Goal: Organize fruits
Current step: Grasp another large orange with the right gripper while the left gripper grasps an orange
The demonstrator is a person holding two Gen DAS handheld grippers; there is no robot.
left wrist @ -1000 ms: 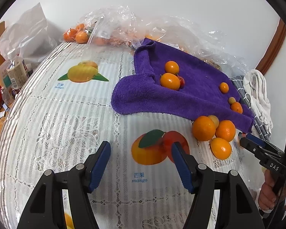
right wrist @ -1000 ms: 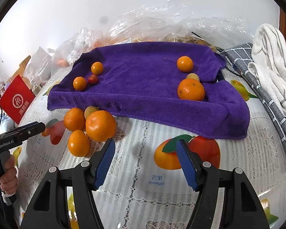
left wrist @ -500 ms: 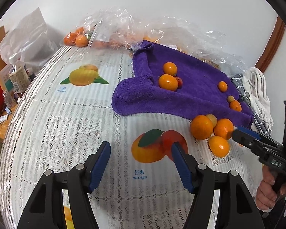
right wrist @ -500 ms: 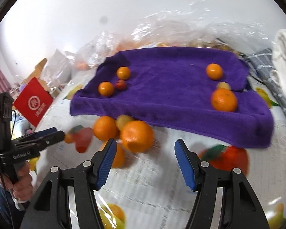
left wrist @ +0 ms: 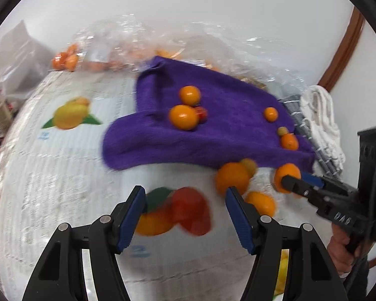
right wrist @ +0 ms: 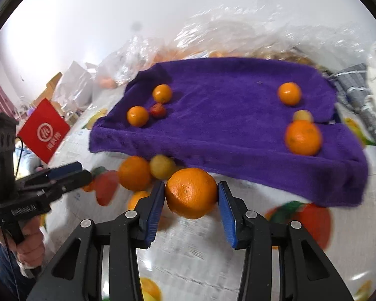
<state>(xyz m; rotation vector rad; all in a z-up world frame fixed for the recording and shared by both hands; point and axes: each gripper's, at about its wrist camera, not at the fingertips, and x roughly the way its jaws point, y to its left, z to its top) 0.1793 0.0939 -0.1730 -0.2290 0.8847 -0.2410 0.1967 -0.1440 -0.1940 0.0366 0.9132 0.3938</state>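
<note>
A purple towel (right wrist: 228,115) lies on the table and holds several oranges and small fruits. In front of its near edge sits a cluster of oranges (right wrist: 134,173) with one yellowish fruit (right wrist: 161,166). My right gripper (right wrist: 191,195) has a large orange (right wrist: 191,192) between its blue pads; the left pad touches it and a thin gap shows at the right pad. In the left wrist view that orange (left wrist: 287,175) sits at the right gripper's tips. My left gripper (left wrist: 185,202) is open and empty above the tablecloth, just left of the cluster (left wrist: 231,178).
Clear plastic bags (left wrist: 143,42) with more oranges lie behind the towel. A grey checked cloth (left wrist: 295,110) and a white towel (left wrist: 320,118) lie at the right. A red card (right wrist: 43,130) stands at the left. The tablecloth (left wrist: 50,175) has printed fruit pictures.
My right gripper has moved forward and left to the orange cluster and narrowed around the large orange. My left gripper has moved closer to the towel and cluster, staying open.
</note>
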